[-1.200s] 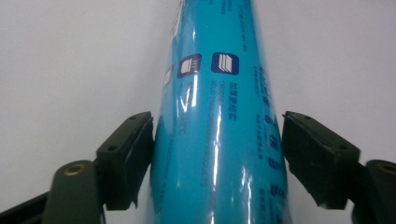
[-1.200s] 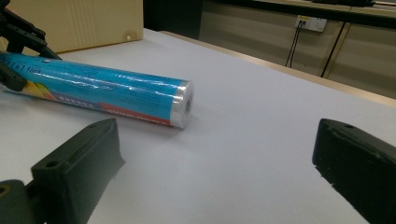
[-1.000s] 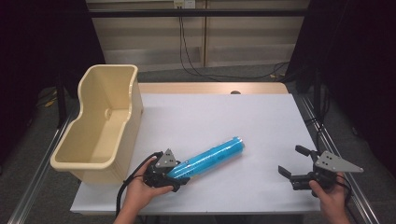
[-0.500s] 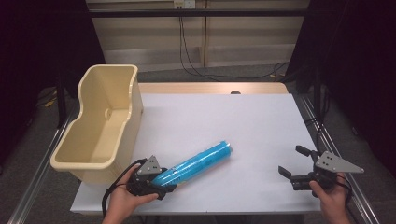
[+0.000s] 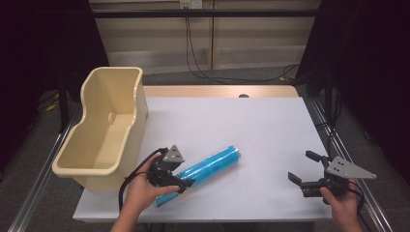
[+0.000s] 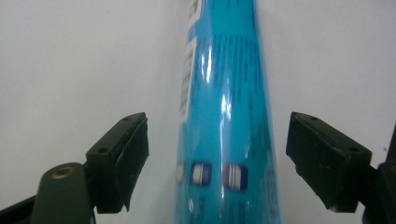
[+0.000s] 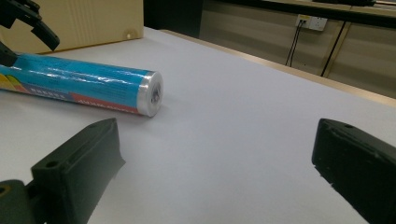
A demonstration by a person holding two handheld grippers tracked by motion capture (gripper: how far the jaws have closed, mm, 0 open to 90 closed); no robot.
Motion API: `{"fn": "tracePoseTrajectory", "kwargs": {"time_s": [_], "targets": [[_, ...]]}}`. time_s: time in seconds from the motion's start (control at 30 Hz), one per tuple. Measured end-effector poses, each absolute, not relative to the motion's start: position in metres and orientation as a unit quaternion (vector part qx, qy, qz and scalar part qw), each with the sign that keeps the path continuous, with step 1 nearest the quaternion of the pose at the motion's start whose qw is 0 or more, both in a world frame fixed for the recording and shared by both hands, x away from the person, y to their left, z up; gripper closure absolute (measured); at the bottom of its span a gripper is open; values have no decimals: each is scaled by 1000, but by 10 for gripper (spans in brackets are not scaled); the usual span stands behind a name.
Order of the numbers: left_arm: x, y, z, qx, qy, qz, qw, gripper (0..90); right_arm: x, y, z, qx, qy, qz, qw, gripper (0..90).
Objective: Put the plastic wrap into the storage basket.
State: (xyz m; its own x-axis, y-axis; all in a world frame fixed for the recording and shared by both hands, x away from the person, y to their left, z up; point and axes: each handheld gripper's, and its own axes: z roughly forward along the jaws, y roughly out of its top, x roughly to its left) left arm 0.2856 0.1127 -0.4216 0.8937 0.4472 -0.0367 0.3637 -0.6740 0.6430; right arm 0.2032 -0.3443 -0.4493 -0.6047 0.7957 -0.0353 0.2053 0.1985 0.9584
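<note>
Your left gripper has just been opening; its jaws now stand apart on either side of the blue tube, pads clear of it. That tube lies slantwise on the near-left table, right of the beige bin. Centre the jaws before you close again. Your right gripper, spread and empty, waits near right.
</note>
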Motion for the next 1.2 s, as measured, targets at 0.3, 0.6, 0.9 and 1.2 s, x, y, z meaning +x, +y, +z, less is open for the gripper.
{"fn": "tracePoseTrajectory", "kwargs": {"time_s": [0.3, 0.6, 0.9, 1.2], "targets": [[303, 85, -423, 922, 218, 45, 318, 226, 203, -345, -449, 348, 722, 529, 277, 9], [310, 70, -433, 933, 226, 21, 280, 249, 203, -344, -449, 345, 724, 529, 279, 8], [313, 58, -440, 942, 240, 8, 236, 284, 204, -344, -449, 345, 724, 528, 279, 9], [316, 51, -441, 943, 258, 3, 211, 302, 204, -345, -449, 344, 724, 528, 280, 9]]}}
